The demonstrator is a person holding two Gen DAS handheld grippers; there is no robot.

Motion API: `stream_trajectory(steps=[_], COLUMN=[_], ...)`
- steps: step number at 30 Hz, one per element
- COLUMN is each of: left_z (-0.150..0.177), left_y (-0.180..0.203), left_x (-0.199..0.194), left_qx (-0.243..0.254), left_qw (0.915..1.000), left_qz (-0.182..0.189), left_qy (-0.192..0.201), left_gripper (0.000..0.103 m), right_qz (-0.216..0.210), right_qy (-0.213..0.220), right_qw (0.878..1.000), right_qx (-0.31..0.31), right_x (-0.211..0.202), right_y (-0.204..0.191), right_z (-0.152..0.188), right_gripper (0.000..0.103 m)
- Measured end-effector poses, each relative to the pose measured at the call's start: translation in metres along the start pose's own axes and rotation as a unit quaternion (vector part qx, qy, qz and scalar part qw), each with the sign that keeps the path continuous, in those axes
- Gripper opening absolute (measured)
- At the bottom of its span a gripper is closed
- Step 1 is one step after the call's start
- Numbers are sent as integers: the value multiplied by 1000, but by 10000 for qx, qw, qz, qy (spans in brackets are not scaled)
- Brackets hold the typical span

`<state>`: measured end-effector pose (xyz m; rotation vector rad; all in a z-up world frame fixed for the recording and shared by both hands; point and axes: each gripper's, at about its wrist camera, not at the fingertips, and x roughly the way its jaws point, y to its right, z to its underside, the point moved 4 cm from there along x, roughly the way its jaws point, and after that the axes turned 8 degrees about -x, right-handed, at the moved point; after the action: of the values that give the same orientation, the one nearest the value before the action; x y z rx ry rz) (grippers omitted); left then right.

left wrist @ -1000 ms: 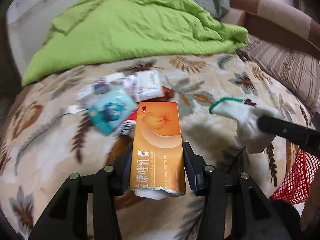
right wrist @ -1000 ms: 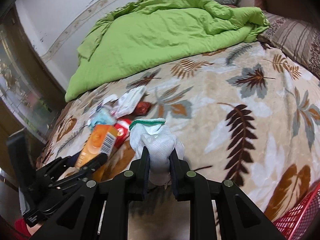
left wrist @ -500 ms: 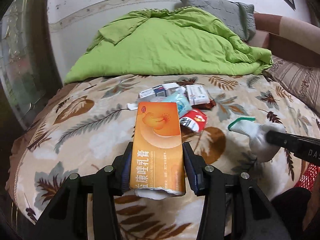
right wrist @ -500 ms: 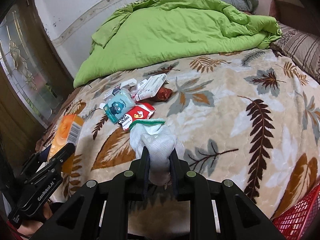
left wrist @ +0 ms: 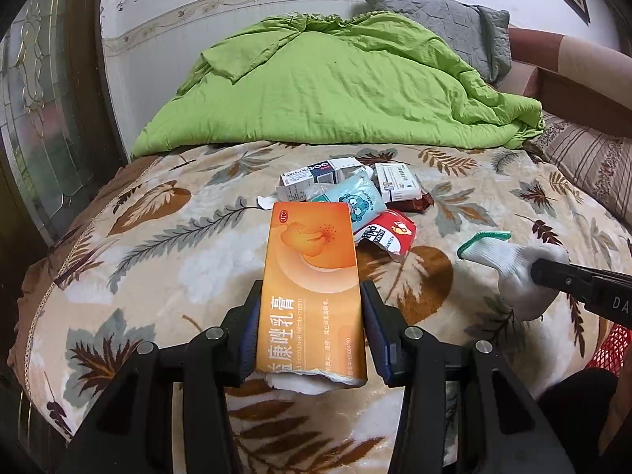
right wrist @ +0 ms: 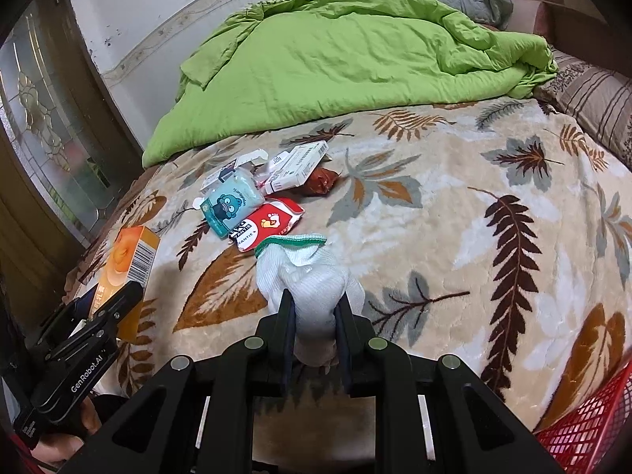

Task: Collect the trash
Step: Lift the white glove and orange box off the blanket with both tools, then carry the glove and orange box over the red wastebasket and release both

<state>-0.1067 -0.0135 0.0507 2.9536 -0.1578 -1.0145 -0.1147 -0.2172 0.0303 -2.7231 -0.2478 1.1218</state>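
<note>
Left gripper jaws clamp orange box; right gripper jaws clamp white glove. Transport step, likely. Next: release both over red basket.

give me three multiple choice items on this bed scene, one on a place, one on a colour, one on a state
1. Where does the red basket show in the right wrist view?
A. lower right, beside the bed
B. on the green quilt
C. among the wrappers

2. What colour is the box in the left gripper?
A. blue
B. orange
C. black

3. How is the right gripper?
A. open and empty
B. shut on a bottle
C. shut on the glove

Key: 1 A, its mesh shows at the lower right corner below the blanket's edge; 2 B, its face is orange with white print; 3 C, the white glove is pinched between both fingers.
</note>
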Motion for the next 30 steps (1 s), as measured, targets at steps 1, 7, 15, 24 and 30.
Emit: stream_trajectory(steps=[1,7,15,24,30], left_z=[0,0,1,-3,-6], left_y=[0,1,7,17,50], left_x=[0,-1,-2,-11,-26], left_qx=[-1,13,86,156,378], left_qw=[10000,10000,10000,9996,9956], left_qz=[0,9,44,222,857], left_qy=[-3,-1,-6,-42,-99], left_gripper=[45,45,45,45,45], right_qz=[-1,0,-6,-89,-66], right_qy=[-2,-1,53,157,390], right_qw=[10000,10000,10000,9996,9974], right_qx=[-6,-2,-7,195,596], right_x=[0,0,-1,-20,-64], right_y=[0,0,-1,9,43], right_z=[0,0,-1,-2,-1], right_gripper=[20,20,20,20,20])
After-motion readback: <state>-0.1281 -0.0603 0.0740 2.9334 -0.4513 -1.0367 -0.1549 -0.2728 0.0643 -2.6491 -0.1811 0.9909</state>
